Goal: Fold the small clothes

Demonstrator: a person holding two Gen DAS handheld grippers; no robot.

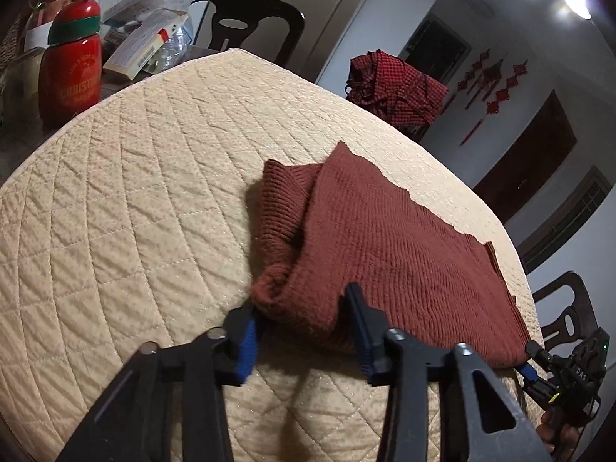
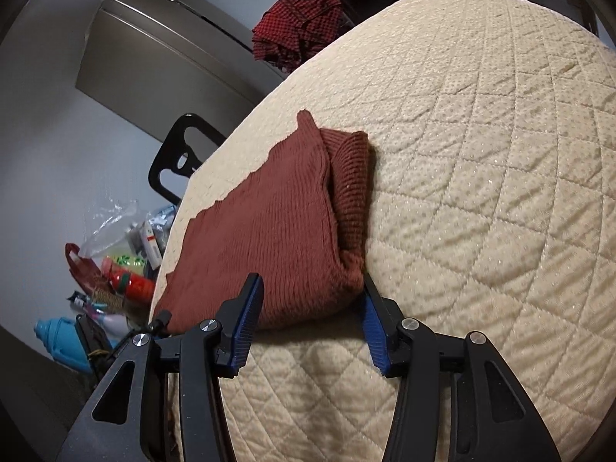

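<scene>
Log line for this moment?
garment: rust knit on quilted mat | left tongs: straddling near corner | right tongs: straddling other corner

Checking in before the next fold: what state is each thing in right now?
Knit garment: partly folded, flat on the pad, near edge bunched.
Left gripper: jaws around the garment's near corner, grip unclear.
Right gripper: jaws straddle the other near corner, grip unclear.
Quilted pad: spread flat.

"CHRISTM…" in pale letters on red jar [image 1: 71,77], smaller lines around it unreadable, "DAS" on right gripper [image 1: 533,360] body
</scene>
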